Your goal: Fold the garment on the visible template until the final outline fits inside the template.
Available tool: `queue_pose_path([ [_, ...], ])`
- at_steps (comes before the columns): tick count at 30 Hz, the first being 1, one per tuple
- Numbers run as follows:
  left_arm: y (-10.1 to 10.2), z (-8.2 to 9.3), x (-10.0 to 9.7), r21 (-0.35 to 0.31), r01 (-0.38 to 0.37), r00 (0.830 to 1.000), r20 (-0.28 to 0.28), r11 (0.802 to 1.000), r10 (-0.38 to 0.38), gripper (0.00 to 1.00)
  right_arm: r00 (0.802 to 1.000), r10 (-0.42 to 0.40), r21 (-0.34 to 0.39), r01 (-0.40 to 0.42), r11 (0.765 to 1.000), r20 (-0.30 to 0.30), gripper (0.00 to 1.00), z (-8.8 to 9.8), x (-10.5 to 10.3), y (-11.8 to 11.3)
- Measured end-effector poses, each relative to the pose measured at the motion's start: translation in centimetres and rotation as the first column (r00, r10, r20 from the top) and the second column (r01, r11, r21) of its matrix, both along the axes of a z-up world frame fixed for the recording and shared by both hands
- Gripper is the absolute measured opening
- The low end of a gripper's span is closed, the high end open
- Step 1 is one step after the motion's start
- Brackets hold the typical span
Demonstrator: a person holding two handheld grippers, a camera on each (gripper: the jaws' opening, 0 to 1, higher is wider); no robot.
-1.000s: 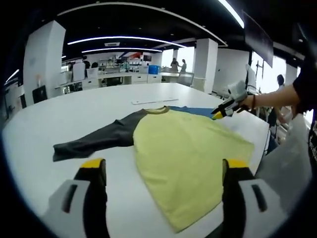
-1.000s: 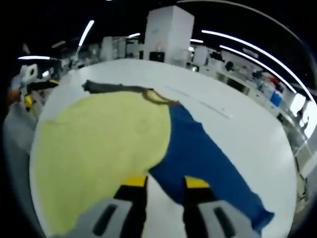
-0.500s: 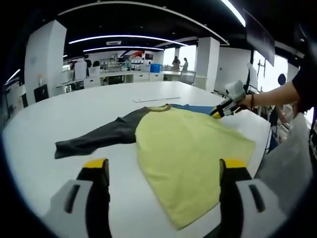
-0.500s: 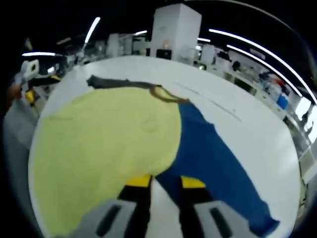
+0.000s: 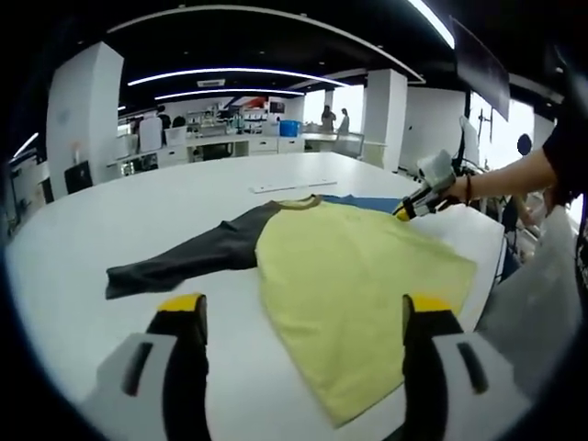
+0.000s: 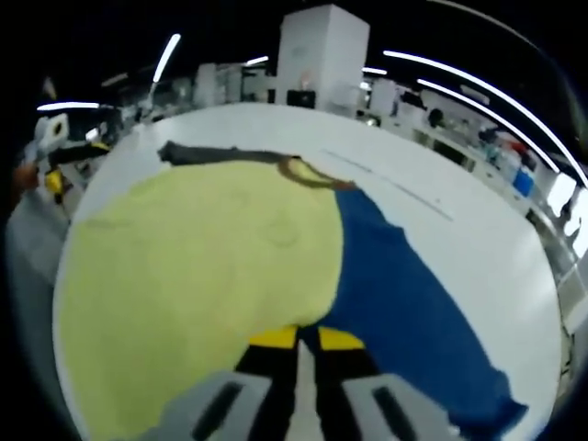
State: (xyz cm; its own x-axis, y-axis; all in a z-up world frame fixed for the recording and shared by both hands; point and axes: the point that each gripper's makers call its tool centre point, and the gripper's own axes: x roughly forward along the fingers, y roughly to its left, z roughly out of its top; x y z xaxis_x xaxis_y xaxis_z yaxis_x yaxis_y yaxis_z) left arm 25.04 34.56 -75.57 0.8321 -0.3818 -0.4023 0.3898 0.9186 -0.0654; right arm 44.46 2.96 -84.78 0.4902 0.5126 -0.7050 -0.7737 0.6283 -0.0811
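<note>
A long-sleeved garment lies flat on the white table [image 5: 110, 220]: yellow body [image 5: 354, 276], dark grey sleeve [image 5: 188, 257] stretched to the left, blue sleeve [image 6: 404, 285]. My left gripper [image 5: 303, 308] hovers open above the table by the yellow body's near edge, with nothing between its fingers. My right gripper [image 6: 307, 338] has its jaws closed together at the cloth's edge where the blue sleeve meets the yellow body. In the left gripper view, the right gripper [image 5: 409, 209] sits at the garment's far right side, held by a person's hand.
A thin pale strip [image 5: 288, 186] lies on the table beyond the collar. The table's rounded edge [image 5: 487, 266] runs close to the garment's right side. Desks, pillars and people stand in the room behind. The left gripper [image 6: 57, 156] shows past the table's edge.
My right gripper's jaws have closed from a clear gap to almost touching at the sleeve seam. The left gripper has stayed open and barely shifted. The garment lies as before.
</note>
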Motion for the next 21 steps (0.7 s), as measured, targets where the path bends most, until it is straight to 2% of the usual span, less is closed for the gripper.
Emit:
queue_pose_path([
  [3, -0.2, 0.4, 0.1, -0.008, 0.003, 1.0, 0.011, 1.0, -0.003, 0.85, 0.999, -0.034, -0.001, 0.034, 0.999, -0.006, 0.0, 0.1, 0.2, -0.4],
  [7, -0.2, 0.6, 0.0, 0.004, 0.018, 1.0, 0.01, 1.0, -0.018, 0.87, 0.997, -0.078, 0.03, 0.078, 0.996, 0.006, 0.0, 1.4, 0.6, -1.1],
  [16, 0.0, 0.8, 0.0, 0.01, 0.016, 1.0, 0.015, 1.0, -0.016, 0.87, 0.993, -0.119, 0.061, 0.117, 0.991, 0.028, 0.0, 3.3, 1.1, -1.3],
  [21, -0.1, 0.4, 0.0, 0.02, 0.028, 1.0, 0.007, 0.999, -0.028, 0.88, 0.991, -0.133, 0.065, 0.132, 0.989, 0.006, 0.0, 3.1, 0.7, -1.2],
])
